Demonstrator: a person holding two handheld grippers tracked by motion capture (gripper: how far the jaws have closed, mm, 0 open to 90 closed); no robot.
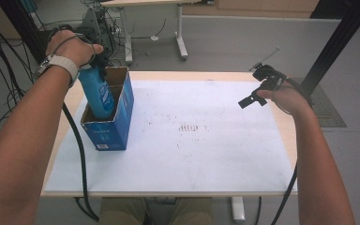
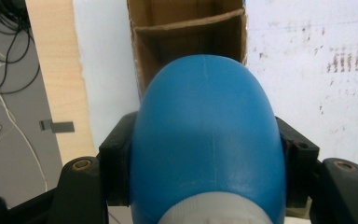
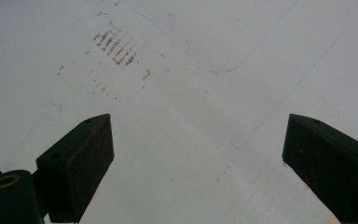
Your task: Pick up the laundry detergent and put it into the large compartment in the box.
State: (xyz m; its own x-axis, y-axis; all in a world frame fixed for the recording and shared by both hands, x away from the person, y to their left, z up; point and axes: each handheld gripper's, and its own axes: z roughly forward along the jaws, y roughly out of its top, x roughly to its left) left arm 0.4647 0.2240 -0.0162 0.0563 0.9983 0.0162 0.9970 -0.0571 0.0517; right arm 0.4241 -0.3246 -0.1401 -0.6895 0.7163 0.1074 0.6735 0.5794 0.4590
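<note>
A blue bottle (image 1: 97, 91) with a white cap end stands partly lowered into a blue cardboard box (image 1: 114, 126) at the table's left. My left gripper (image 1: 96, 61) is shut on the bottle's upper part. In the left gripper view the bottle (image 2: 207, 140) sits between both pads, above the box's open, divided top (image 2: 186, 28). My right gripper (image 1: 253, 96) hovers open over the right side of the white sheet, and its jaws stand wide apart with nothing between them (image 3: 198, 154).
A white sheet (image 1: 192, 140) with reddish-brown smudges (image 1: 189, 127) covers the wooden table (image 1: 65, 112). Cables hang off the left edge. A black frame post (image 1: 337, 42) rises at the far right, and another desk's legs (image 1: 180, 37) stand behind.
</note>
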